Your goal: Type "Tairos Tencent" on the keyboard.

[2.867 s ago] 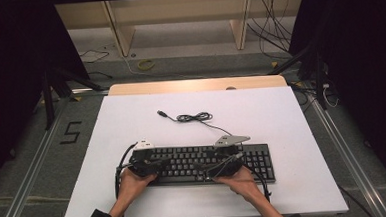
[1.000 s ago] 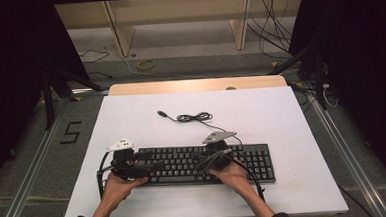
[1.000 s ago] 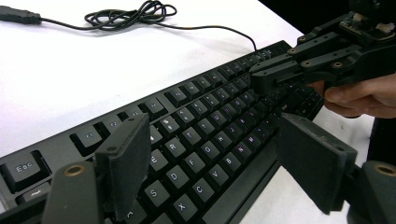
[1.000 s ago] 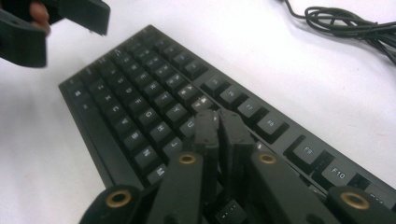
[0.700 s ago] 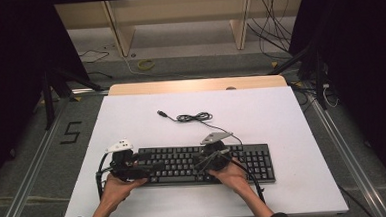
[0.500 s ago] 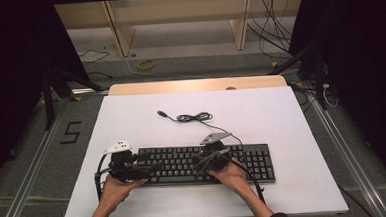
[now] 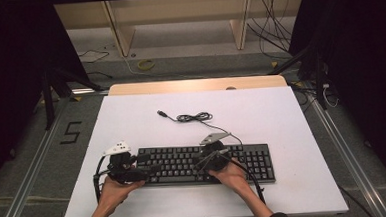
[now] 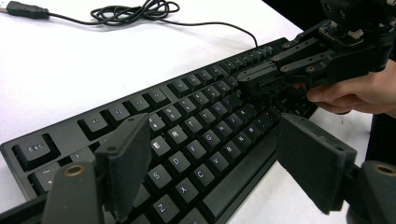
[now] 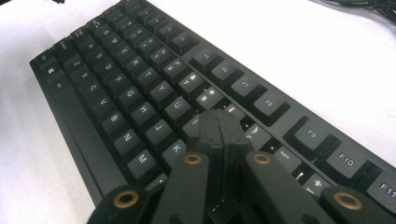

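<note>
Right gripper view showed the right gripper (image 9: 219, 122) just pinched together, empty, tips over the black keyboard's (image 7: 204, 163) middle keys on the white table (image 7: 131, 121), apparently ready to press; left gripper (image 8: 219, 168) stayed apart.

The white tabletop (image 7: 291, 118) has a bare wooden strip (image 7: 197, 85) along its far edge at 12 o'clock. Beyond it, at 12 o'clock, light wooden shelving (image 7: 176, 11) stands on the grey floor, with a yellow-green ring (image 7: 146, 64) lying at about 11 o'clock and loose dark cables (image 7: 271, 19) trailing at about 1 o'clock. On the floor at 9 o'clock a black numeral 5 (image 7: 71, 132) is marked beside a metal rail (image 7: 29, 172).
</note>
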The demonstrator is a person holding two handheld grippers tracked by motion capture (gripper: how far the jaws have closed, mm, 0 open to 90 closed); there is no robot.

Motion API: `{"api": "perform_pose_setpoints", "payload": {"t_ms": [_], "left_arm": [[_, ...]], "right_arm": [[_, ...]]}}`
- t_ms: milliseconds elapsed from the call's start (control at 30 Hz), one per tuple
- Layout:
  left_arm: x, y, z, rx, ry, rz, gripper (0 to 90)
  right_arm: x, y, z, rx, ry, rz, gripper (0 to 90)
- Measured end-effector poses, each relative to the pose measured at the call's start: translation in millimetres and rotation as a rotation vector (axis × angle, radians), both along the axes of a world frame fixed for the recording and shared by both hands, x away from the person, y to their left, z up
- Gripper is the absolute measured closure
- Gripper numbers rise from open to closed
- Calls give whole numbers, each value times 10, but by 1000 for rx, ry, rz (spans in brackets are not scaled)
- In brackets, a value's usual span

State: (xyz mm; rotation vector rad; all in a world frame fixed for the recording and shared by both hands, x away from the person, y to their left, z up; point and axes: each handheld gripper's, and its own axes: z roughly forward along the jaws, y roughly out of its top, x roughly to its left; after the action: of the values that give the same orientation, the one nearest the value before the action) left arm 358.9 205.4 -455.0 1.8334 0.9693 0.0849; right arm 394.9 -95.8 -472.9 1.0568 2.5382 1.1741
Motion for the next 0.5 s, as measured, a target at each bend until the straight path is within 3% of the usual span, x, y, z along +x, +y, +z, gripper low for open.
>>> {"api": "perform_pose_setpoints", "payload": {"t_ms": [233,500], "left_arm": [[-2,6,-8,3,3,3,262],[-1,9,-12,5,3,5,263]], "right_arm": [[7,14,-42,-28,9,9,900],[11,-1,-48,-16,11,1,900]]}}
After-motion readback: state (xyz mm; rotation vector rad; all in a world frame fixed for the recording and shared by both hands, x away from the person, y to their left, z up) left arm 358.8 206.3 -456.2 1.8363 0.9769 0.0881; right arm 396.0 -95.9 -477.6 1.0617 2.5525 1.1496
